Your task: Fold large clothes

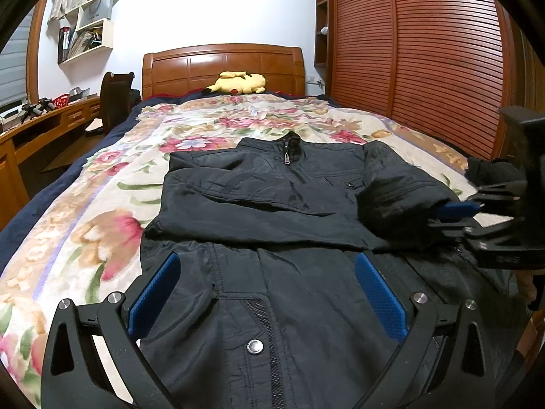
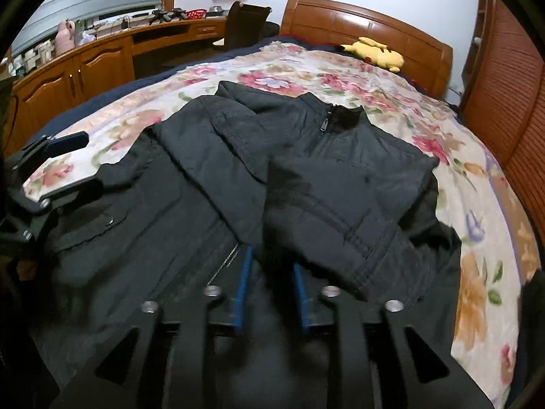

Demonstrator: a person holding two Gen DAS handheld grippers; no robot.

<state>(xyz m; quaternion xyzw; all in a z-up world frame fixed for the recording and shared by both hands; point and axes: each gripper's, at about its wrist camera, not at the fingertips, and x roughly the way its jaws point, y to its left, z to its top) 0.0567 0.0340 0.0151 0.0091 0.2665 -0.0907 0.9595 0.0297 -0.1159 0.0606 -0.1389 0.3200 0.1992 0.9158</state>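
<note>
A black zip jacket (image 1: 265, 204) lies face up on the flowered bedspread (image 1: 85, 225), collar toward the headboard, one sleeve folded across its chest. My left gripper (image 1: 269, 293) is open, its blue pads (image 1: 153, 293) spread wide just above the jacket's lower front. My right gripper (image 2: 272, 286) has its pads close together on the cuff of the other sleeve (image 2: 323, 225), holding it over the chest. The right gripper also shows at the right of the left wrist view (image 1: 456, 213). The left gripper shows at the left of the right wrist view (image 2: 61, 156).
A yellow plush toy (image 1: 238, 83) lies by the wooden headboard (image 1: 221, 64). A slatted wooden wardrobe (image 1: 425, 61) runs along the bed's right side. A wooden desk (image 2: 85, 61) and dark chair (image 1: 115, 99) stand to the left.
</note>
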